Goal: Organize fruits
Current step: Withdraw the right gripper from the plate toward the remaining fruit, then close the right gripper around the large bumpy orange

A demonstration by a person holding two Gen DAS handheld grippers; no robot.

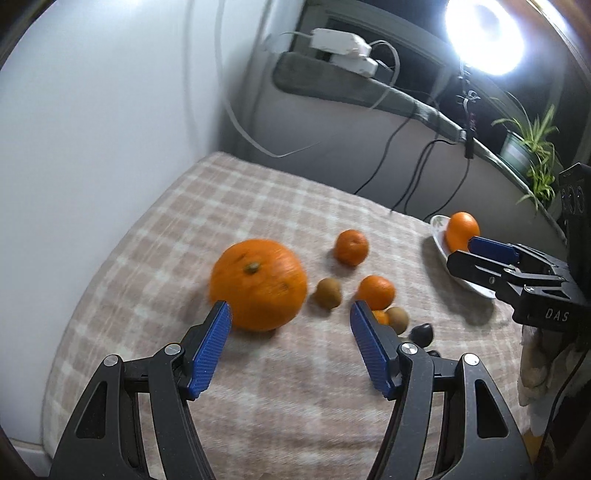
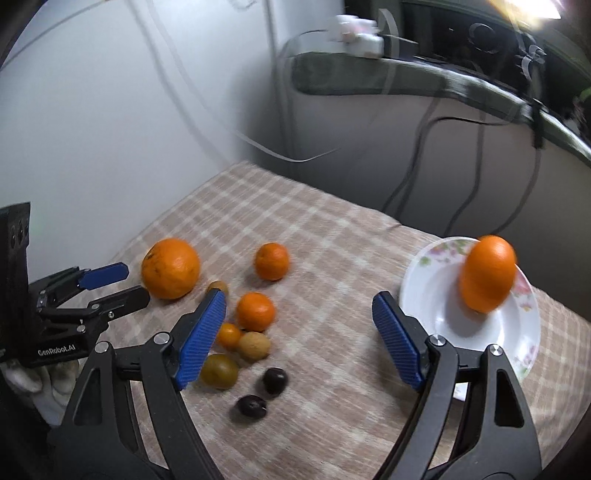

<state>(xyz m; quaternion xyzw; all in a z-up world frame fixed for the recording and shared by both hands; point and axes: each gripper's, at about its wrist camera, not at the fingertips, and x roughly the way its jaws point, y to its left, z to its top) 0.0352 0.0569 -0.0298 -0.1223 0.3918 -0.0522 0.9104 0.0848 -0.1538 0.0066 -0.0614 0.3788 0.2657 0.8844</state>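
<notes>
A large orange [image 1: 259, 283] lies on the checked cloth; it also shows in the right wrist view [image 2: 170, 268]. My left gripper [image 1: 290, 314] is open, its left pad just in front of that orange. Small tangerines [image 1: 351, 247] [image 1: 376, 291], brown kiwis [image 1: 327, 292] and dark plums [image 2: 274, 380] lie loose in the middle. A white floral plate [image 2: 436, 295] at the right holds one orange [image 2: 487, 273]. My right gripper [image 2: 299, 306] is open and empty, just left of the plate.
The cloth-covered table [image 1: 258, 206] meets a white wall on the left. Behind it is a grey ledge [image 1: 369, 88] with white adapters, hanging cables, a bright ring lamp [image 1: 484, 33] and a potted plant [image 1: 532, 151].
</notes>
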